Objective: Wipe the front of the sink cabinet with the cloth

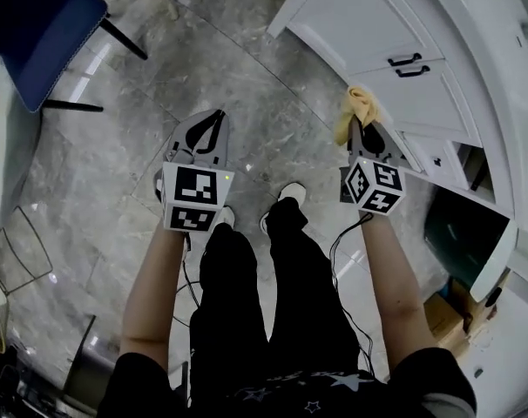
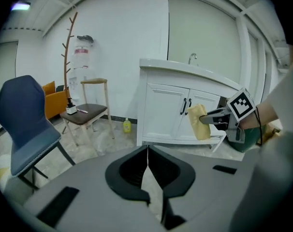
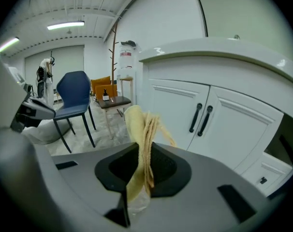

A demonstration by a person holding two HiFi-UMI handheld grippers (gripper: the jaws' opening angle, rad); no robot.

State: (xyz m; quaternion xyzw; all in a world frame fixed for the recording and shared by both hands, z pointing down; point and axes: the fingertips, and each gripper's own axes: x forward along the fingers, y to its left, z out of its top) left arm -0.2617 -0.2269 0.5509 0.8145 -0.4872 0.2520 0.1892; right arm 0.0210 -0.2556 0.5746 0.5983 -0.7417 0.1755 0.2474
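The right tool pinches the yellow cloth close before the sink cabinet. The left tool, jaws pressed together on nothing, hangs over the floor. Only its view shows the faucet. Both forearms reach forward, the right nearer the cabinet.

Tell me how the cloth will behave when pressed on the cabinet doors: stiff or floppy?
Probably floppy: the cloth droops in soft folds from the right gripper, so it should flatten against the cabinet doors. Thin layers suggest it is light. Its loose edges may bunch while wiping.
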